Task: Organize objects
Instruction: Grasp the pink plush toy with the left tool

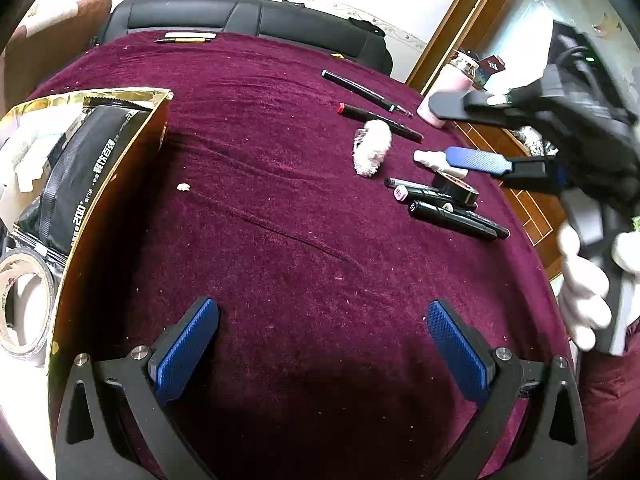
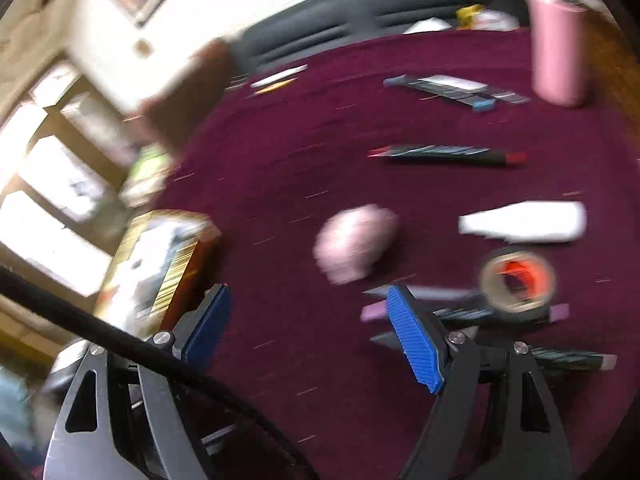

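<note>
My left gripper (image 1: 322, 344) hangs over the near edge of the red cloth (image 1: 260, 168) with its jaws wide apart and nothing between them. My right gripper (image 2: 308, 332) is let go too, jaws spread and holding nothing; its picture is blurry.

The gold box (image 1: 120, 184) sits at the left edge of the cloth, with a black pouch (image 1: 76, 168) inside. Near the right edge lie a fluffy pink ball (image 1: 372, 148), a small white bottle (image 1: 434, 160), a black tape roll (image 1: 458, 188) and some black markers (image 1: 456, 220), close together. Two pens (image 1: 372, 98) lie farther back. A pink cup (image 2: 558, 48) stands at the far right corner.
</note>
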Motion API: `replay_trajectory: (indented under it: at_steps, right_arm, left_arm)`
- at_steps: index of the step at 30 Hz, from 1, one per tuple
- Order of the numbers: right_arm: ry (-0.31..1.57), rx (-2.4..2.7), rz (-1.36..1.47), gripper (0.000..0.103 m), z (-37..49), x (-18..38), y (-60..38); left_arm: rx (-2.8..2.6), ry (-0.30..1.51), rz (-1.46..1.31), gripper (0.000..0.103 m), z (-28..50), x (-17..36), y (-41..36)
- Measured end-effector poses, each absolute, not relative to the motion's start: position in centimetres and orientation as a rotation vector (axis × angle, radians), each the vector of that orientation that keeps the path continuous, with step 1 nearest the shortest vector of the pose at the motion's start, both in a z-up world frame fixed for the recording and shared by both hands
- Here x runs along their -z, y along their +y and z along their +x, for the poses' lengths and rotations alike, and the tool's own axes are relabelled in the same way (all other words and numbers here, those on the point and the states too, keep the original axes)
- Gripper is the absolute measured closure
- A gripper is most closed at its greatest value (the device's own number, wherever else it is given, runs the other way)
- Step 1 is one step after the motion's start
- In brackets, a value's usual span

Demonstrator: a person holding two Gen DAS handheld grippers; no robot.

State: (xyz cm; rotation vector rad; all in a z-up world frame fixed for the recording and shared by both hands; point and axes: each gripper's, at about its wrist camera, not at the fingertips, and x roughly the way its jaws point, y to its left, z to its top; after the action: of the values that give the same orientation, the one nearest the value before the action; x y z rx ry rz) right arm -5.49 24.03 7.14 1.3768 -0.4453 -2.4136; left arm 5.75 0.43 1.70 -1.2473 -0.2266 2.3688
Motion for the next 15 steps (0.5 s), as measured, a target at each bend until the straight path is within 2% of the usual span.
replay_trajectory:
  at_steps: [7, 12, 15]
  right_arm:
    - [-0.826, 2.32, 1.383, 0.022, -12.3, -3.5, 23.6]
    - [-0.794, 2.313, 1.438, 0.019, -14.2, -3.1, 20.1]
    - [-0.864, 1.998, 1.445, 0.029, -13.3, -2.4, 18.0]
  left_arm:
    - [-2.362, -0.237, -1.244, 0.002, 5.8, -1.7, 0.2]
    - [-2.358, -0.244, -1.242, 0.002, 5.8, -1.7, 0.0]
    - [-2.352, -0.263, -1.237, 0.002, 5.8, -1.7, -0.2]
